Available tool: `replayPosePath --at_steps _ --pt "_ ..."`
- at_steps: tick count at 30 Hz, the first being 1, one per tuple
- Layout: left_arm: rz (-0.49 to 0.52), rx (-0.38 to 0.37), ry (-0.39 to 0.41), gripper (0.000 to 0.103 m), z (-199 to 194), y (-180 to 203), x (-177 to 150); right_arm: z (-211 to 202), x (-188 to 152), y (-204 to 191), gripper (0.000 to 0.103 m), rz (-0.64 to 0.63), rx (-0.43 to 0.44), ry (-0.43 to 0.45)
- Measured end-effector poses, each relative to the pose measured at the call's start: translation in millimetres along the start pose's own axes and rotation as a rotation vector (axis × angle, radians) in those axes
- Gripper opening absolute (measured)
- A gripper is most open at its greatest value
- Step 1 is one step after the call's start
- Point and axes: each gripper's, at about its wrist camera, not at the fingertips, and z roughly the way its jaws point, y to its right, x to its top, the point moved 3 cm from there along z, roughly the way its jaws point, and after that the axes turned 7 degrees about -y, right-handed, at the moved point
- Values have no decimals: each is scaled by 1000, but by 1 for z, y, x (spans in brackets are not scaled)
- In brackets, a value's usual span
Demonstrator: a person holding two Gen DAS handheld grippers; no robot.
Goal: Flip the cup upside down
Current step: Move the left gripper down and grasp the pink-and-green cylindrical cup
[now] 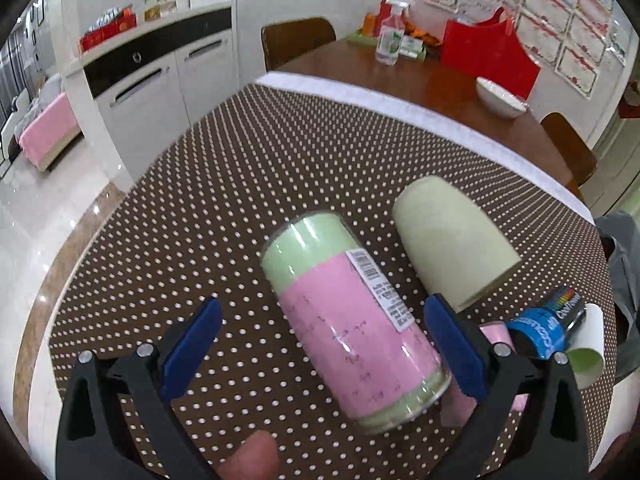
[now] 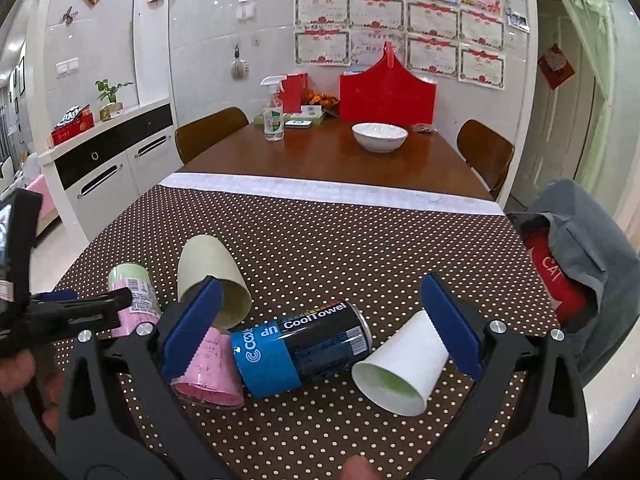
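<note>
Several containers lie on their sides on the dotted brown tablecloth (image 2: 340,240). A pink-and-green can (image 1: 352,320) lies between the fingers of my open left gripper (image 1: 320,340), which does not grip it; it also shows in the right wrist view (image 2: 134,288). A cream cup (image 1: 452,240) lies just beyond, also seen in the right wrist view (image 2: 212,276). My right gripper (image 2: 320,328) is open above a black-and-blue CoolTowel can (image 2: 304,348), a white paper cup (image 2: 404,364) with a green inside, and a pink cup (image 2: 212,368).
A white bowl (image 2: 379,136), a spray bottle (image 2: 273,114) and a red bag (image 2: 387,92) stand on the bare wooden table (image 2: 320,160) beyond the cloth. Chairs (image 2: 486,156) flank it. A grey garment (image 2: 580,264) hangs at the right.
</note>
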Motion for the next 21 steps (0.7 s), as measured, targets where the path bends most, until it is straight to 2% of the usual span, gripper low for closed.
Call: replayPosePath --at_steps 7,13,15,21 --pt "-6 -19 -54 99 27 7 1 22 -2 -4 97 -7 17 -43" --pt "31 -20 -75 99 42 17 8 35 -3 -3 97 0 28 -65" --pt "54 -27 -84 91 45 21 8 38 -3 -2 97 4 28 -72" --pt "132 4 -73 88 46 32 11 48 -5 1 97 8 28 -90"
